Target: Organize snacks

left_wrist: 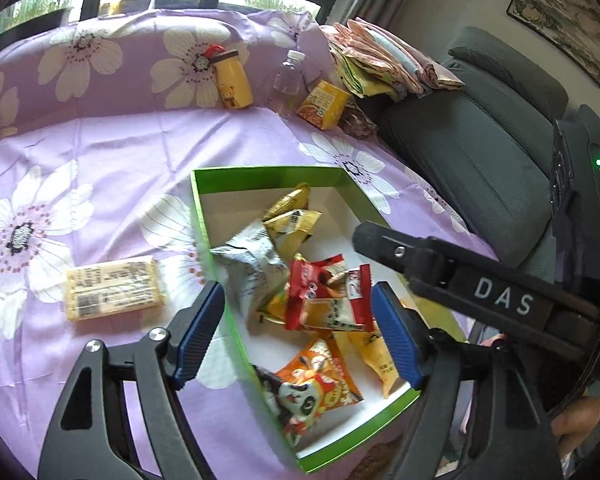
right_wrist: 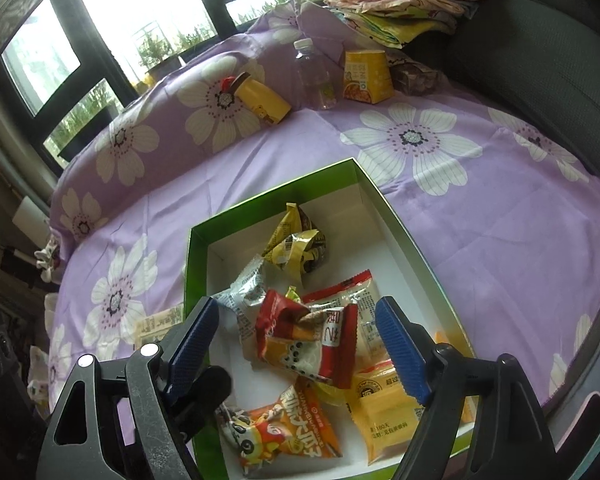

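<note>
Green card walls frame the box (left_wrist: pixel 198 200) on the lilac flowered bed sheet (left_wrist: pixel 100 152), where most snacks already lie piled, the red packet (right_wrist: pixel 304 340) on top, while one pale yellow packet (left_wrist: pixel 114 294) lies outside, just left of the box. We hold both grippers over the pile, the left gripper (left_wrist: pixel 300 332) and the right gripper (right_wrist: pixel 298 346) each with jaws apart and nothing pressed between the pads. To do this step well, we judge the left gripper should swing over the stray packet, straddle its short width and lift it clear of the wall
</note>
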Demonstrator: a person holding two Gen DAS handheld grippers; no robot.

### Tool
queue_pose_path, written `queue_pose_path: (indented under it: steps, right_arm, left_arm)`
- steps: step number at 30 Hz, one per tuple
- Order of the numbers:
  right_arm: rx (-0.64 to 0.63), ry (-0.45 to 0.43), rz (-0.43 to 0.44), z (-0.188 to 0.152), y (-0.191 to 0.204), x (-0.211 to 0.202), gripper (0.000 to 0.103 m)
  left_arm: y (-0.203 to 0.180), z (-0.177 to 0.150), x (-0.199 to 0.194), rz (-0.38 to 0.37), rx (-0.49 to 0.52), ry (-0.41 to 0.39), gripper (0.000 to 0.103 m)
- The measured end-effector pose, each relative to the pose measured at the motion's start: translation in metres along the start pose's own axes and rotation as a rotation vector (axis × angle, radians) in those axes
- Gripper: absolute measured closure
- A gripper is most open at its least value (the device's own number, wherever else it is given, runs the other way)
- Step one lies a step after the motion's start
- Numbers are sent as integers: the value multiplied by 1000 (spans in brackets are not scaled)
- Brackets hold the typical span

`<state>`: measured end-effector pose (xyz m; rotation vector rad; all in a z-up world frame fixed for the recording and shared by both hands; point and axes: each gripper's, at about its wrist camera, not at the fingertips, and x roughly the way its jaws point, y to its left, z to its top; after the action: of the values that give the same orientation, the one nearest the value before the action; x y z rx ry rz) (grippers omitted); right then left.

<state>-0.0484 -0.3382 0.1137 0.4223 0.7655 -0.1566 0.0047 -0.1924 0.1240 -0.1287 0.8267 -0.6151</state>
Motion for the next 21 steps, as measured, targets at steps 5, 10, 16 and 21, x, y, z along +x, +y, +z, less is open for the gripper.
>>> queue_pose_path:
  steps: [5,10,16,21]
  right_arm:
    - [-27,-25,67,-2,20,-5,17]
    - [-79,24,173,-10,53,4,17]
    - [-156,126,238,-26,105,29,17]
    - [-390,246,233,-41,165,64,17]
  left_arm:
    - [44,-2,-38,121,-34,-50,7]
    - [99,-16,-70,304,-49,-63,5]
    - [171,-51,-79,365,-156,-33,3]
    - [215,-63,-75,375,-242,13,3]
